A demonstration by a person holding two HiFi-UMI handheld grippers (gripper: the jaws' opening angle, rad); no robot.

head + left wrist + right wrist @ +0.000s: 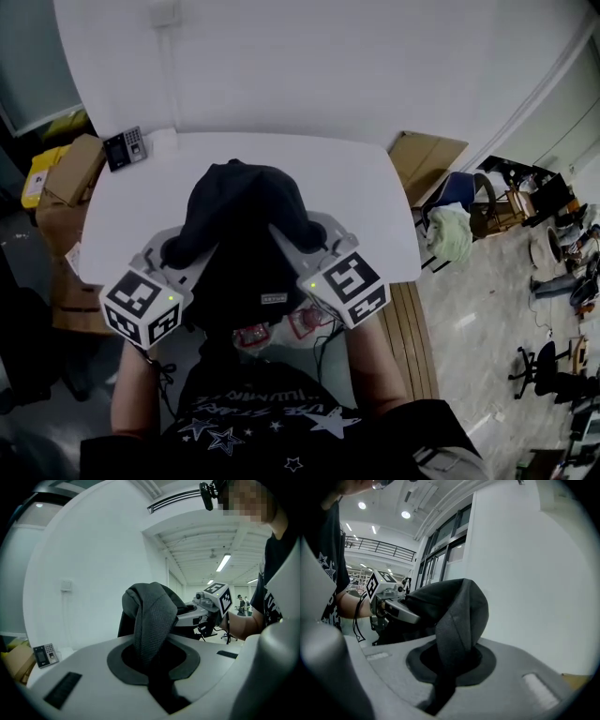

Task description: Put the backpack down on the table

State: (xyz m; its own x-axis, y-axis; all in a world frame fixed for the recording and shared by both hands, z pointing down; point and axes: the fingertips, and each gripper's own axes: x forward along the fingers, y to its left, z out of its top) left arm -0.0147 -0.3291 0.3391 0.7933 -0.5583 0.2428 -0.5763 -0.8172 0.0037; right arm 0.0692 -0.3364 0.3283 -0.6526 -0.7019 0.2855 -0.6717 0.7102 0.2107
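Head view: the backpack (pixel 242 234) occupies centre frame. Its black bulk is over the near half of the white table (pixel 366 187), and its lower part overhangs the table's near edge toward my body. I cannot tell whether its underside touches the tabletop. My left gripper (pixel 173 253) takes it from the lower left of the frame and my right gripper (pixel 298 251) from the lower right. In my judgement, one grip on each side keeps the load level and stops it swinging.

Left gripper view: the jaws are pressed nearly together, pinching a padded shoulder strap (pixel 152 618) that rises from the slot at centre frame and folds back toward the bag.

Right gripper view: same finding. The jaws are clamped on the second strap (pixel 461 616), which arches up at centre frame. Gripping the straps is sensible, since they are thin enough for the jaws and the bag's body is not.

Surroundings: a keypad device (pixel 125 147) lies at the table's upper-left corner, well apart from the bag.

Assessment: the set-down is not yet done. The bag should go further toward the top of the frame and be lowered before either strap is released. Otherwise the overhanging part could drag it off the near edge.
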